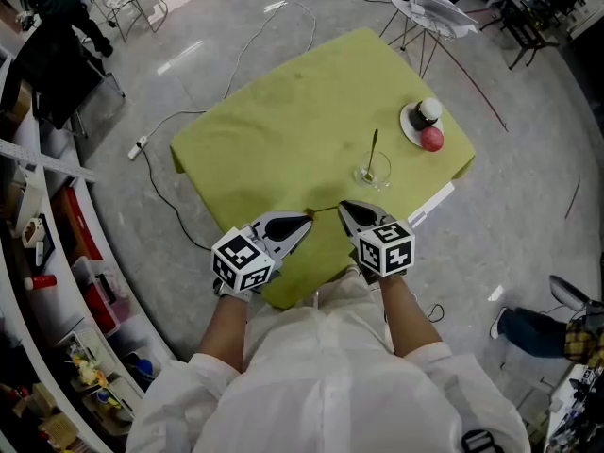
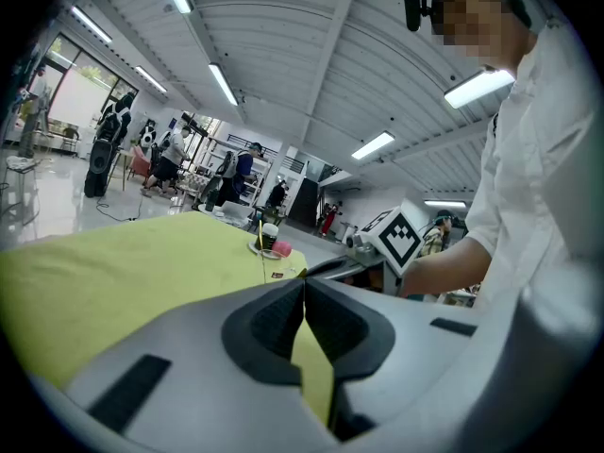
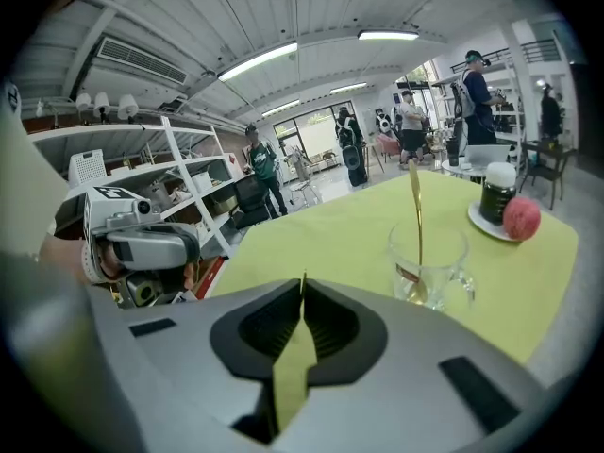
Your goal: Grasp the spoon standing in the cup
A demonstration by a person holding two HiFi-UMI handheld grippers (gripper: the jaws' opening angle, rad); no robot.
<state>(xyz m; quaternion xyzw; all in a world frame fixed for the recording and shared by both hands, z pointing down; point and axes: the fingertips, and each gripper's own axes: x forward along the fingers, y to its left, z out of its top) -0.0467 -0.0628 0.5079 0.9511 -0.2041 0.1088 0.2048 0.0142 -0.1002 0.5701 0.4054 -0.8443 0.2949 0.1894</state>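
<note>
A clear glass cup (image 1: pixel 373 171) (image 3: pixel 429 261) stands on the yellow-green tablecloth (image 1: pixel 302 111), and a golden spoon (image 1: pixel 374 149) (image 3: pixel 416 213) stands upright in it. My right gripper (image 1: pixel 345 209) (image 3: pixel 302 286) hovers over the table's near edge, short of the cup, its jaws shut with nothing between them. My left gripper (image 1: pixel 307 225) (image 2: pixel 304 286) sits beside it to the left, also shut and empty. In the left gripper view the cup (image 2: pixel 275 264) shows small and far off.
A small white plate (image 1: pixel 411 128) at the table's right corner carries a dark jar with a white lid (image 1: pixel 429 111) and a pink ball (image 1: pixel 431 139). Cables run over the floor beyond the table. Shelving lines the left side. Several people stand in the background.
</note>
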